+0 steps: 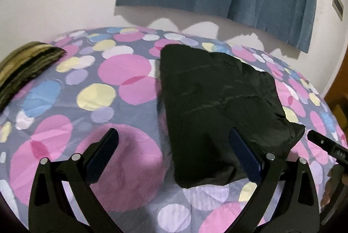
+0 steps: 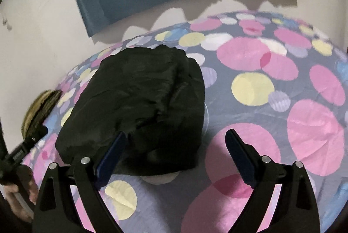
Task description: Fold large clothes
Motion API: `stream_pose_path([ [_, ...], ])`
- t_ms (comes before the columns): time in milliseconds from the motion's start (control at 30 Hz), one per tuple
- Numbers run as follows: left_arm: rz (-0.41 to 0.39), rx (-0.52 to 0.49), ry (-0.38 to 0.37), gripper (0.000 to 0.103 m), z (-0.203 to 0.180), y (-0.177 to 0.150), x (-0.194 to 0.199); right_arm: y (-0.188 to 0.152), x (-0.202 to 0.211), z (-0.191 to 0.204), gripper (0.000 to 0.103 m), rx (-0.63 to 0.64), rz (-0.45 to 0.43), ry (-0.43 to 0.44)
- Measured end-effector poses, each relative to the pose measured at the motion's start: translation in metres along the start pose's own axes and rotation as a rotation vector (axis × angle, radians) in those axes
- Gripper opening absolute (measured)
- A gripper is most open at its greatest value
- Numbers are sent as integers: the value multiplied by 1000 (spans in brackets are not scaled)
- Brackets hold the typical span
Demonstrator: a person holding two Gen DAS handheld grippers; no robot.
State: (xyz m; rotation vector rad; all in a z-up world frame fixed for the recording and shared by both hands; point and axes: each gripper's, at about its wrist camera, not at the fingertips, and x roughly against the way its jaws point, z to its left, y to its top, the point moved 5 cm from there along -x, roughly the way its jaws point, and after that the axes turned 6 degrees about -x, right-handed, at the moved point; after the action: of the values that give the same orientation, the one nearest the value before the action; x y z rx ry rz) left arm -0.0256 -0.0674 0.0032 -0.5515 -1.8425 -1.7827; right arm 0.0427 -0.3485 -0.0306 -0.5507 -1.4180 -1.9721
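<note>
Both tongs gape wide, gripping nothing. From the left tongs, the black garment sits folded on the bed. From the right tongs, its near edge bulges; I reckon a careless nudge could spring the puffy fold open.

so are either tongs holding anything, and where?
Nothing held. Left tongs and right tongs are both open above the folded black garment on the bedsheet.
</note>
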Motion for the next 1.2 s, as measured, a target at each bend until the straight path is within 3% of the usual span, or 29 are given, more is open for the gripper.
stream_pose_path([
  [433,-40,-51,90,101,-10,-2,41,-7,18,23,92,57,-24,31],
  [567,-25,-31,59,101,-12,-5,42,-12,17,29,92,71,-14,34],
  [1200,-38,-22,103,101,-11,-8,38,-19,11,36,92,96,3,34],
])
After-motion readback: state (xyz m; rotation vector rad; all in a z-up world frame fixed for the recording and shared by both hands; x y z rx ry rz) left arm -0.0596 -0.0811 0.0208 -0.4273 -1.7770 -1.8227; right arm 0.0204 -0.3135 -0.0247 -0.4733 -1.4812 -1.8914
